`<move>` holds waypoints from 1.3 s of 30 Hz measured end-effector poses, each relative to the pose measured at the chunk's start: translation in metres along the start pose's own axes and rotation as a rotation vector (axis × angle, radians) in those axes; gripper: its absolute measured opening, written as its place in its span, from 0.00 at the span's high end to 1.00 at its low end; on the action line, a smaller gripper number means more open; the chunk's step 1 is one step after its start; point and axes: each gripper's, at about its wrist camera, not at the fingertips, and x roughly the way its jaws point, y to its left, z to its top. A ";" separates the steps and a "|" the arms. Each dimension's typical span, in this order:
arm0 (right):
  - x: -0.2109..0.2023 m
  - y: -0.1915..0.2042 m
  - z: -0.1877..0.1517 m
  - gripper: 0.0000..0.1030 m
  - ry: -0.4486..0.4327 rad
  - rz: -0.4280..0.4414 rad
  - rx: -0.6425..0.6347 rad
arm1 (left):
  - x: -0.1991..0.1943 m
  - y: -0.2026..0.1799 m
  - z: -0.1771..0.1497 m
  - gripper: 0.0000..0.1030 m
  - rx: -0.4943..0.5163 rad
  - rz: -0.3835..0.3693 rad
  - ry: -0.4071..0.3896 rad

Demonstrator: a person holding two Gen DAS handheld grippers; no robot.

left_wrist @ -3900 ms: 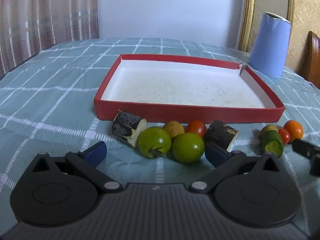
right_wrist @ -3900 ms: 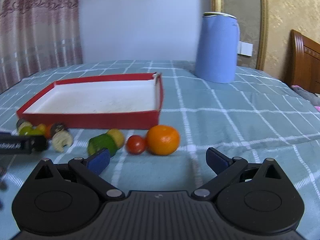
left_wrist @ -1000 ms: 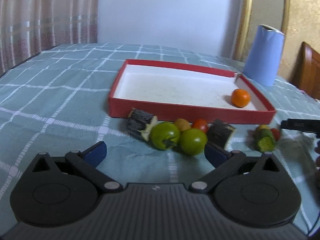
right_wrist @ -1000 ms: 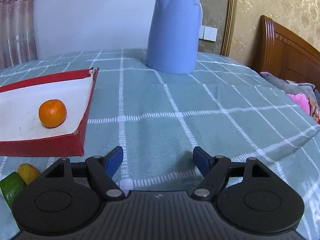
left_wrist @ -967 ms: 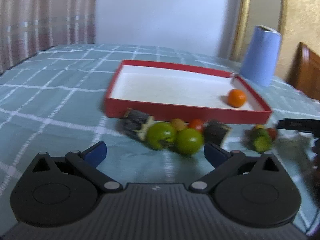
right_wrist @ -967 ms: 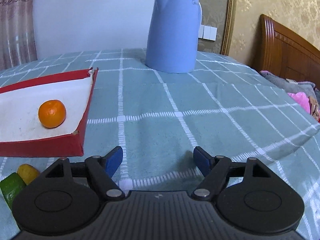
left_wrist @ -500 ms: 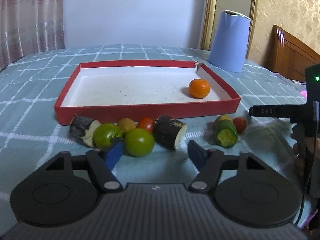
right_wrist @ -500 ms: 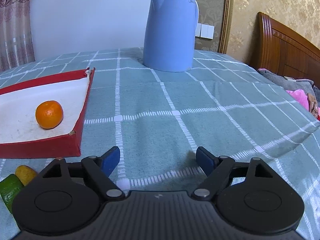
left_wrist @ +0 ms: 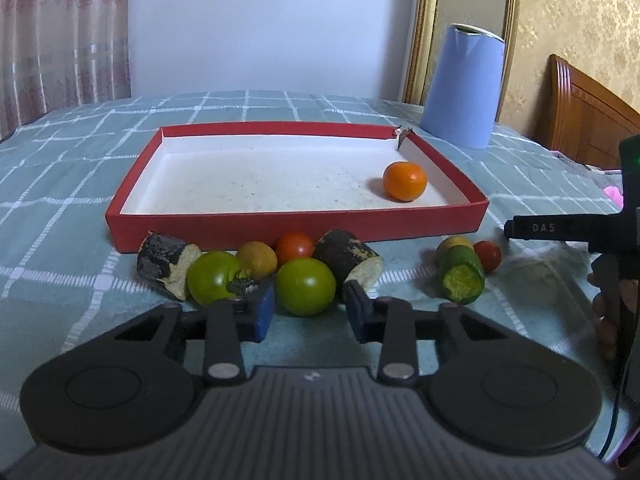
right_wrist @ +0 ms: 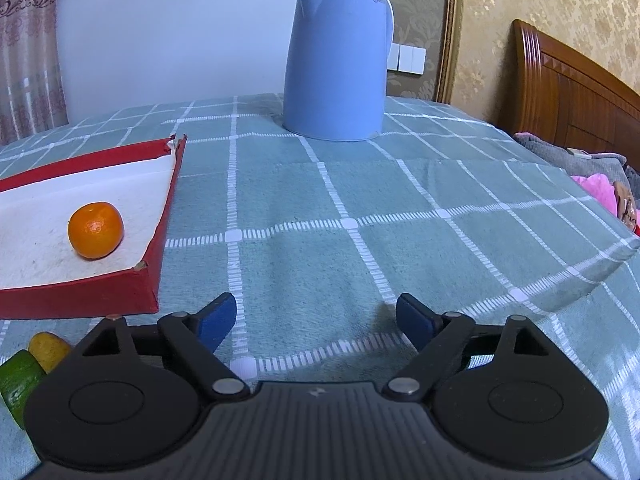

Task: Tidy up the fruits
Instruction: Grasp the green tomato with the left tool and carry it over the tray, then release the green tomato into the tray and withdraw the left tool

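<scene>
While an orange (left_wrist: 404,175) now sits inside the red tray (left_wrist: 296,225), left gripper (left_wrist: 310,307) narrowed, jaws apart around the green tomato (left_wrist: 306,286) on the counter, probably next; right gripper (right_wrist: 316,320) idle, jaws wide.

We see a table (left_wrist: 80,184) under a teal checked cloth (right_wrist: 360,208). On it sits a red tray (left_wrist: 296,226) and, behind its far right corner, a blue kettle (left_wrist: 462,88). Along the tray's near wall lie two dark-skinned cut chunks (left_wrist: 166,258) (left_wrist: 352,256), two green tomatoes (left_wrist: 214,278) (left_wrist: 306,286), a yellowish fruit (left_wrist: 256,260) and a red tomato (left_wrist: 294,246). Off to the right we find a cut green piece (left_wrist: 460,274), a second yellow fruit (left_wrist: 450,243) and a small red tomato (left_wrist: 488,255).
</scene>
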 end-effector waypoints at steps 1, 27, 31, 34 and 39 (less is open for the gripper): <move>0.000 0.000 0.000 0.13 0.000 -0.005 -0.002 | -0.001 0.000 0.000 0.74 0.007 -0.002 -0.002; 0.000 0.004 0.000 0.05 0.005 -0.036 -0.020 | 0.047 0.042 0.079 0.74 -0.096 0.093 -0.047; 0.000 0.002 0.000 0.05 0.007 -0.033 -0.015 | 0.063 0.046 0.078 0.73 -0.088 0.126 -0.032; 0.000 0.002 0.000 0.05 0.006 -0.034 -0.016 | 0.072 0.047 0.071 0.73 -0.084 0.133 0.003; 0.000 0.002 0.000 0.04 0.007 -0.037 -0.017 | 0.078 0.048 0.068 0.69 -0.087 0.128 0.025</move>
